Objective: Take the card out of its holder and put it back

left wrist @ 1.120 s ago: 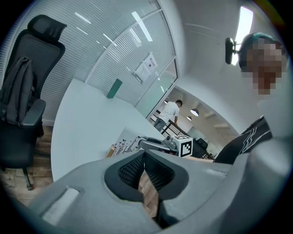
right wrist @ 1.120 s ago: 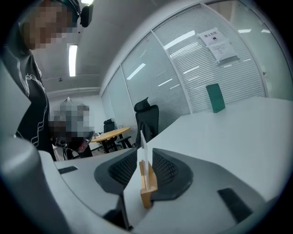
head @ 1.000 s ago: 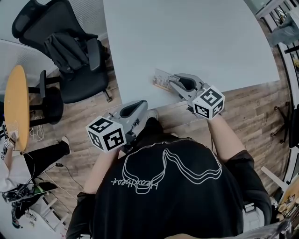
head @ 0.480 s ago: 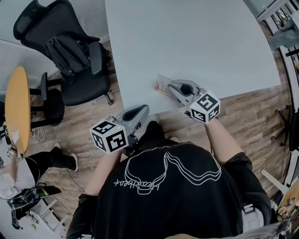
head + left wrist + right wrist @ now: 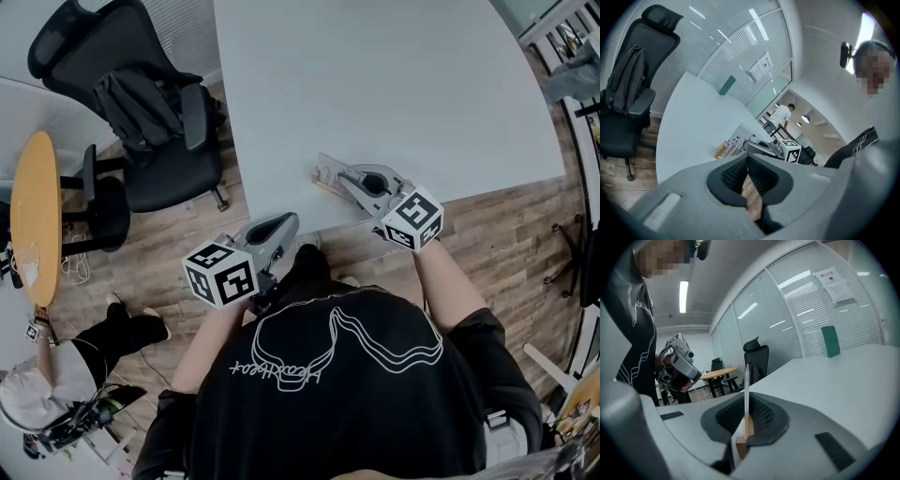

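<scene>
Grey and empty, my left tongs (image 5: 283,225) hang at the near edge of the white table (image 5: 375,84). Their tips are pressed together, with only the wooden floor (image 5: 614,161) showing behind them. To their right, the card (image 5: 746,385) stands upright in its wooden holder (image 5: 743,439), close to the table's edge. My right tongs (image 5: 746,414) have just been closing. They pinch the card's lower part between both pads, just above the holder, with the card seated in its slot.
</scene>
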